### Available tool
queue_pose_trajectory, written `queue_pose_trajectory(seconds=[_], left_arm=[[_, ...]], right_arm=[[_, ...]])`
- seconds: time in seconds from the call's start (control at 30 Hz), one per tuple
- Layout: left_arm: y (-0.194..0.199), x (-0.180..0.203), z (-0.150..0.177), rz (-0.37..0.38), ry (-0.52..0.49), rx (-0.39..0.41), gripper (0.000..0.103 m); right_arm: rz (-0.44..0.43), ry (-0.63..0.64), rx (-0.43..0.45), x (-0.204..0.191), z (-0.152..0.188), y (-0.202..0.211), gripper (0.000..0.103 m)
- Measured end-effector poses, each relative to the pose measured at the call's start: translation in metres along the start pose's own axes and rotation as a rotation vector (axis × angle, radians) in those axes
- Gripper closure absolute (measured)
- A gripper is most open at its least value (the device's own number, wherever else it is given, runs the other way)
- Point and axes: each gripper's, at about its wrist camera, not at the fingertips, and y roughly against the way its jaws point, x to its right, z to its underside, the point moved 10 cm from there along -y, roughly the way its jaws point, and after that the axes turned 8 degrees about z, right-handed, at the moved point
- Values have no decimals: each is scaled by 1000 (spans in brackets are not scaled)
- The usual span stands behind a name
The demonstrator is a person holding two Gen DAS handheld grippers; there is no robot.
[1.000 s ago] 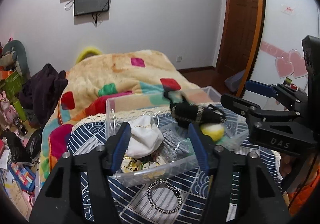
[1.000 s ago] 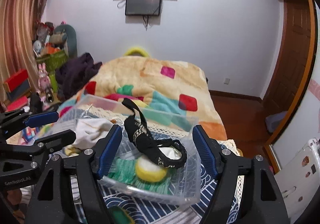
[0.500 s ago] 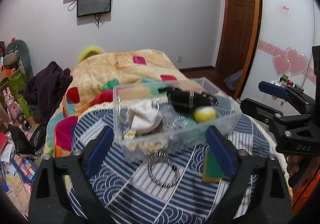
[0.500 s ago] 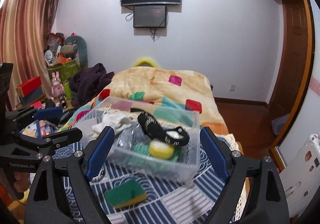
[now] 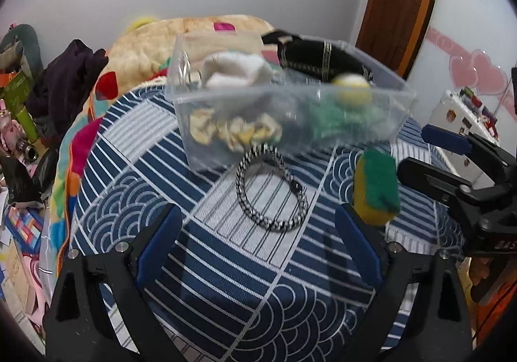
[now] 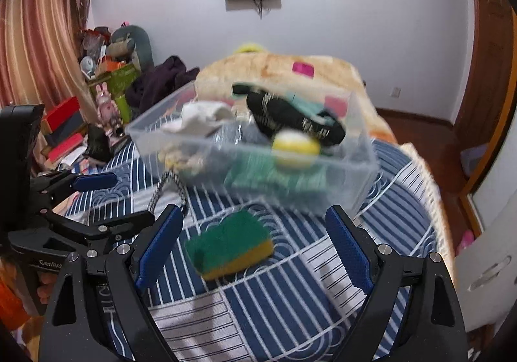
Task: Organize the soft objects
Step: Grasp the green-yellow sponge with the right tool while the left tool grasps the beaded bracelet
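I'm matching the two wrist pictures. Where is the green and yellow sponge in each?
Left wrist: the sponge is at right of centre, beside the braided loop.
Right wrist: the sponge is low and central, between the open claw's fingers.
Shared landmark: the clear bin lies just beyond it in both.

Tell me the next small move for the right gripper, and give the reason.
Probably ease the right gripper forward and down to straddle the green and yellow sponge. Its jaws stand open and empty, the sponge lies loose on the blue patterned cloth just ahead of them, outside the clear bin.
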Motion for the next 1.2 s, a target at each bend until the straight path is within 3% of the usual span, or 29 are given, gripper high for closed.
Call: queue_pose_trajectory(seconds=[0.1, 0.23, 0.3, 0.4, 0.57, 0.63, 0.83, 1.2], left_arm=[[-3, 2, 2, -12, -13, 3, 10], [-11, 7, 3, -1, -23, -18, 32], [-16, 11, 5, -4, -45, -32, 37], [-17, 18, 5, -11, -82, -27, 55], [-15, 22, 4, -2, -71, -17, 76], [-14, 22, 4, 7, -61, -15, 81], [-1, 22, 3, 14, -53, 5, 84], [40, 32, -20, 25, -84, 116, 84]], right_arm=[[11, 5, -34, -2, 11, -11, 14], [-23, -4, -77, -7, 24, -20, 14], [-27, 6, -72, -10, 26, -20, 15], [-34, 32, -64, -15, 27, -20, 15], [-86, 35, -62, -20, 26, -17, 43], [-102, 32, -61, -21, 25, -16, 48], [-118, -10, -44, -16, 21, -11, 73], [-123, -48, -12, -12, 17, -1, 86]])
